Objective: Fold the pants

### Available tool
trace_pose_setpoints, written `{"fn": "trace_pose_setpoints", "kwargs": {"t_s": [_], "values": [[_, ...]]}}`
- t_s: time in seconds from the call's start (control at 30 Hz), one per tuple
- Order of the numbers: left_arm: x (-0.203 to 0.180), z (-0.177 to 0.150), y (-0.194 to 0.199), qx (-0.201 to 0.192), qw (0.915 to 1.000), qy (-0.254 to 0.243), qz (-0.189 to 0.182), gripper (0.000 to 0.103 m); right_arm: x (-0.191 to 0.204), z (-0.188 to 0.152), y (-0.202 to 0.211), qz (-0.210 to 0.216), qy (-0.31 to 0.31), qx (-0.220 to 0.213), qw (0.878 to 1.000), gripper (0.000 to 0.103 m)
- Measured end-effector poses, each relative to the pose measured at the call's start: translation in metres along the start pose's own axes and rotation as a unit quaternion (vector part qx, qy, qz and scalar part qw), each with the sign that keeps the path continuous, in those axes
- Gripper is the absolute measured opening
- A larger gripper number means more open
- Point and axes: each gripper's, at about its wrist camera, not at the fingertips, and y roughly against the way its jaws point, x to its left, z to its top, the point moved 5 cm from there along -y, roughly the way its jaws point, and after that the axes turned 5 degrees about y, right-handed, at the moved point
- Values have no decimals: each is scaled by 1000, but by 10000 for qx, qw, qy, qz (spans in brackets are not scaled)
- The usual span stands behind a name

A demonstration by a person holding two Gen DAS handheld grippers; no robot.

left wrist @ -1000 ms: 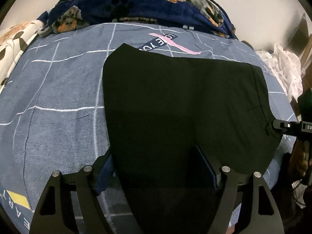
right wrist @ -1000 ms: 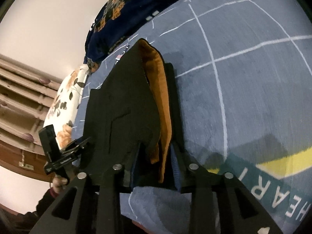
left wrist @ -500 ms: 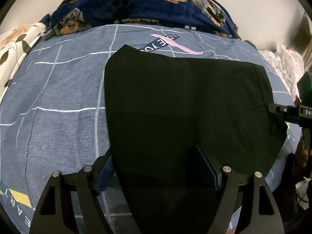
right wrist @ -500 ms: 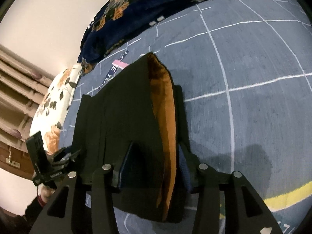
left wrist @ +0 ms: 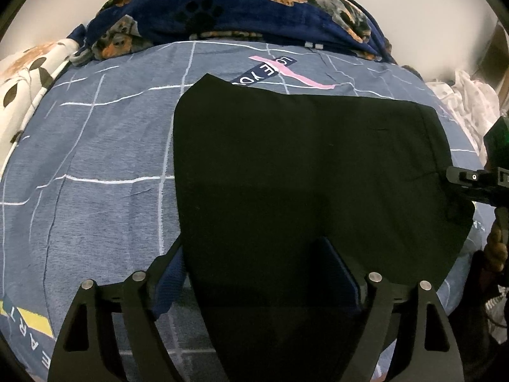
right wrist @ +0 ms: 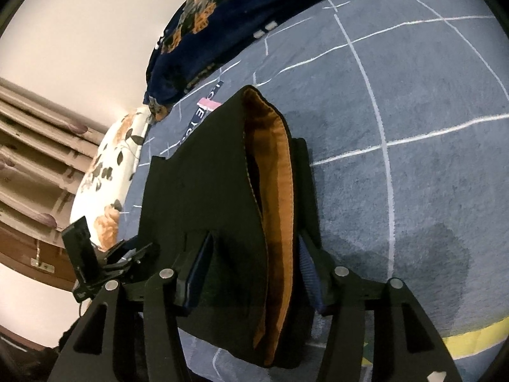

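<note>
- The black pants point(left wrist: 302, 172) lie folded flat on the bed point(left wrist: 95, 165), over its blue checked cover, with their near edge at the bed's near edge and reaching toward the right edge
- My left gripper point(left wrist: 254, 273) stands wide, its jaws having just been opening; one blue pad sits off the pants' left edge on the cover, the other rests on top of the black cloth, and neither pinches it
- My right gripper point(right wrist: 251, 273) is about half spread, its jaws having just been opening; the waist end of the pants point(right wrist: 216, 191) lies between them, loose and not squeezed
- From the right wrist view the waistband gapes and shows an orange lining point(right wrist: 276, 172) running along the fold
- In the left wrist view the right gripper point(left wrist: 477, 181) pokes in at the pants' right side, close to the bed's right edge
- A dark blue blanket with dog and paw prints point(left wrist: 254, 16) is bunched along the far edge of the bed
- A white flowered pillow point(right wrist: 108, 175) sits at the far left corner
- A pale heap of cloth point(left wrist: 467, 108) lies past the right edge
</note>
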Motion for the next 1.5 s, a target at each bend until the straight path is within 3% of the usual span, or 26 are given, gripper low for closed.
{"fn": "trace_pose_setpoints", "kwargs": {"t_s": [0.43,0.67,0.73,0.87,0.97,1.07,1.17,1.27,1.33,1.4,1.5], "values": [[5,-1,-1,-22,10000,65,29,91,7,-14,3,11,134,-131,9998,51],[6,-1,0,-18,9999,91,59,96,3,-14,6,394,-55,-202,9990,57],[6,-1,0,-16,9999,82,62,96,2,-13,10,323,-92,-316,9989,56],[6,-1,0,-33,9999,87,63,98,3,-3,29,-324,160,-674,9971,59],[7,-1,-1,-49,9999,98,78,99,9,14,49,-356,259,-1023,9938,59],[7,-1,-2,-53,9999,121,92,100,28,32,47,-348,636,-1050,9918,59],[8,-1,-2,-68,9998,137,113,102,45,45,30,-198,1006,-917,9905,52],[9,0,-3,-83,9998,151,113,103,48,57,10,-313,1245,-806,9884,43],[9,-1,-3,-95,9998,154,106,103,39,66,-2,-368,1126,-754,9901,38],[9,-1,-3,-97,9998,146,104,103,28,70,-9,-455,943,-672,9922,27],[9,-2,-1,-75,9999,148,38,103,13,65,-24,-500,635,-422,9958,25]]}}
